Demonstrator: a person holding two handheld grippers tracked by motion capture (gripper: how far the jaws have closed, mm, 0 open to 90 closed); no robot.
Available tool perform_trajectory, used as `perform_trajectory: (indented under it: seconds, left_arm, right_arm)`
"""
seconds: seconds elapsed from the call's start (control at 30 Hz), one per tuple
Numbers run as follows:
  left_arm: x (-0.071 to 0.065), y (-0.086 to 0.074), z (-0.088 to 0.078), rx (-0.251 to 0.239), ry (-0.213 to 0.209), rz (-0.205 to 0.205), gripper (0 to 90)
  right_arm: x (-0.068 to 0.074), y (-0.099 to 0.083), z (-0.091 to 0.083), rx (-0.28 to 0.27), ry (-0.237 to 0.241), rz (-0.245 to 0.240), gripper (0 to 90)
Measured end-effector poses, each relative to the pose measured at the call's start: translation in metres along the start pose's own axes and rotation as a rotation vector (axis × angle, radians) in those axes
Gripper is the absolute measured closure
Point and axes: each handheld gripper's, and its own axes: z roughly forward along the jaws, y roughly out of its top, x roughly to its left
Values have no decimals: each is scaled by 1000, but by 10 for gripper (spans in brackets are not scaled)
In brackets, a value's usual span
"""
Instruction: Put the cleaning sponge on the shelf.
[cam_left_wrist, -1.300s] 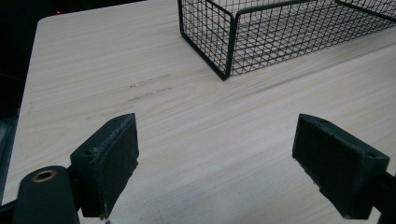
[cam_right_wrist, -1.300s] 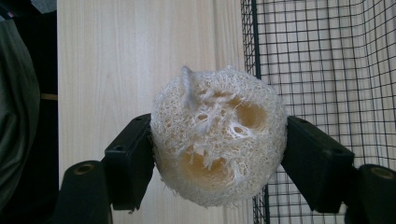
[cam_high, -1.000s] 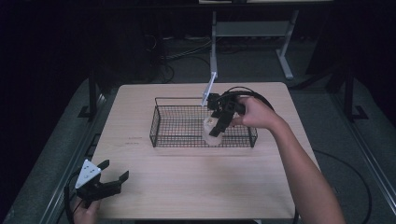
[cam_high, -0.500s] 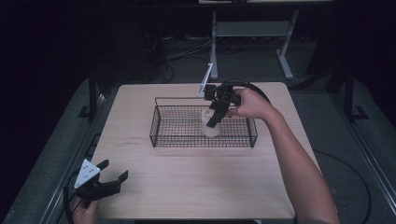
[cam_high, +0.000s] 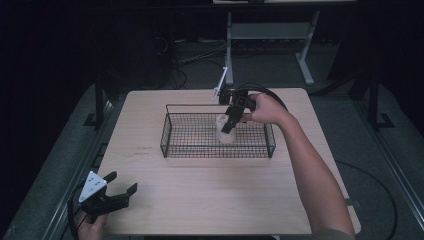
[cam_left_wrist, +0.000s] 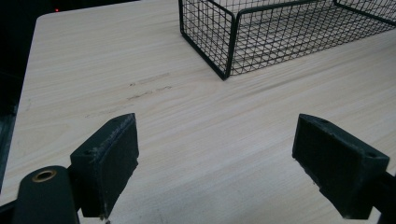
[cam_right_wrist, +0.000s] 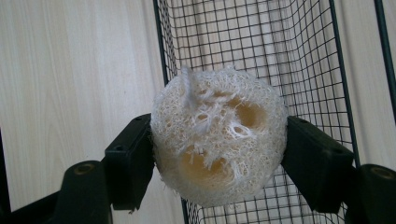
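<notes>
A pale loofah sponge (cam_right_wrist: 218, 136) (fibrous, with open holes) sits pinched between the right gripper's (cam_high: 231, 119) jaws, above the black wire basket (cam_high: 170, 136) at mid-table. The left gripper (cam_high: 107, 196) rests at the wooden table's (cam_high: 210, 195) near-left corner, jaws spread wide.

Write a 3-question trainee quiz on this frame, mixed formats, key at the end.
1. True or false: the left tool holds something.
2. What is clamped in the right tool? A) cloth B) loofah sponge C) ball
3. Fill in: the right tool hangs over the wire ____.

Key:
1. False; its jaws stand open above bare table.
2. B, the loofah sponge.
3. basket.
</notes>
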Motion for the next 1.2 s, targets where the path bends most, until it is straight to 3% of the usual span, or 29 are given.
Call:
perform_trajectory:
  seconds: [0.57, 1.2]
  left_arm:
    - [2, 0, 0, 0, 6, -3, 137]
    - [5, -1, -2, -3, 9, -9, 137]
  right_arm:
    - [-24, -8, 16, 18, -5, 70, 285]
    - [-35, -11, 42, 56, 11, 82, 284]
